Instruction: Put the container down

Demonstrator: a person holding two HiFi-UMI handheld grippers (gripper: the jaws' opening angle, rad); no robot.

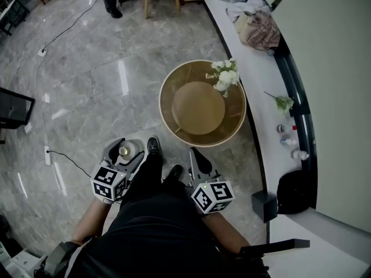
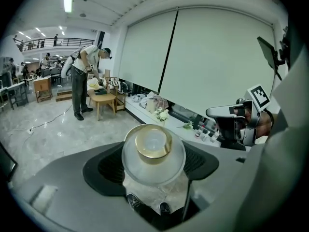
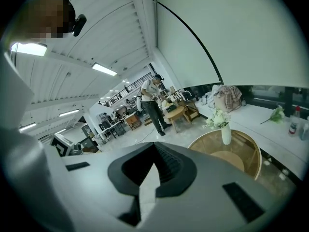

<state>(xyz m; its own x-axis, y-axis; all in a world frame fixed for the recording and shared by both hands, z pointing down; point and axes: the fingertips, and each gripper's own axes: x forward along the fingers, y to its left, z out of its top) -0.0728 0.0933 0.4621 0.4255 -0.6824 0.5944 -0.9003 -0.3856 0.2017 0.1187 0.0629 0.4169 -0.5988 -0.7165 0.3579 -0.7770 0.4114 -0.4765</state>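
A frosted round container [image 1: 124, 151] with a gold lid [image 2: 153, 143] sits between the jaws of my left gripper [image 1: 125, 149], which is shut on it, held above the marble floor by the person's left knee. In the left gripper view the container [image 2: 153, 159] fills the gap between the dark pads [image 2: 104, 170]. My right gripper [image 1: 195, 157] is held by the right knee, shut with nothing in it; its jaws meet in a point [image 3: 155, 151]. A round glass table [image 1: 168, 116] with a wooden rim stands just ahead of both grippers.
A white vase of flowers [image 1: 224, 77] stands on the table's far right edge. A long white ledge [image 1: 261, 68] with bags and small bottles runs along the window on the right. A black box [image 1: 264, 205] sits by the ledge. A cable [image 1: 44, 126] lies on the floor at left.
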